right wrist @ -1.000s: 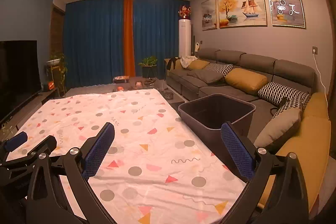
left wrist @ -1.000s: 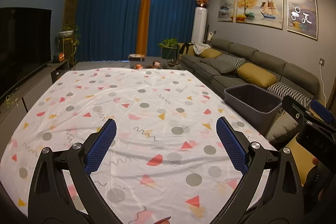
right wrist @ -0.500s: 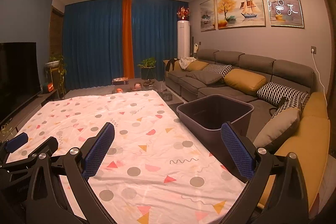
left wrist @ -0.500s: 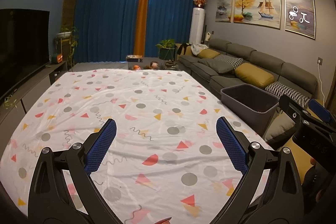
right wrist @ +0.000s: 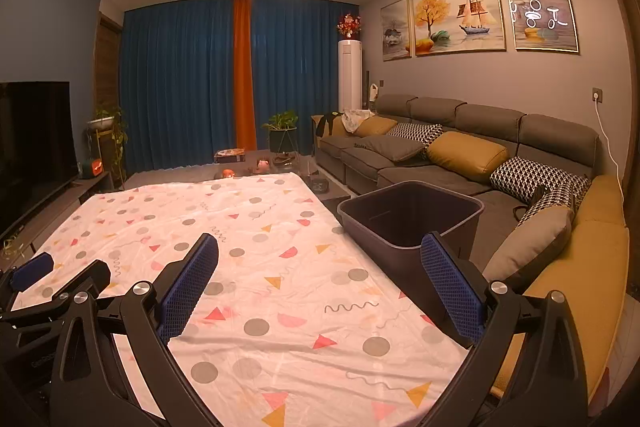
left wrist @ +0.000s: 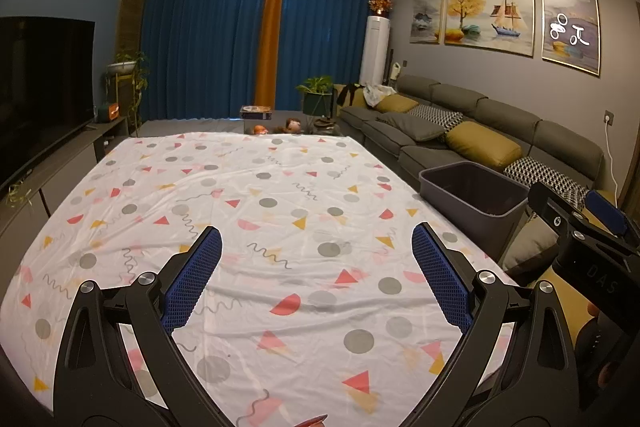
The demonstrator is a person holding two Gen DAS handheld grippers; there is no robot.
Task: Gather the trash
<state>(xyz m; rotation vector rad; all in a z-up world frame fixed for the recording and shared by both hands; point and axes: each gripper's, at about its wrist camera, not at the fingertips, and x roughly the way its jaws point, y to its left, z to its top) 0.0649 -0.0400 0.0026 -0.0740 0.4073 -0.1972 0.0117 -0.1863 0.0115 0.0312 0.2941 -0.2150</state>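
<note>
A dark grey bin (left wrist: 472,195) stands at the right edge of a table covered by a white patterned cloth (left wrist: 256,211); it also shows in the right wrist view (right wrist: 408,219). My left gripper (left wrist: 316,279) is open and empty above the cloth's near part. My right gripper (right wrist: 320,285) is open and empty above the cloth's near right part, its right finger in front of the bin. No trash shows on the cloth. A small reddish bit (left wrist: 312,421) peeks in at the bottom edge of the left wrist view.
A grey sofa (right wrist: 460,155) with yellow and patterned cushions runs along the right wall. A TV (left wrist: 40,79) on a low cabinet stands at left. A low table with small items (left wrist: 280,125) and a potted plant (left wrist: 318,95) sit beyond the cloth's far edge.
Both views have tilted up slightly and drawn back a little. Both grippers stay open and empty.
</note>
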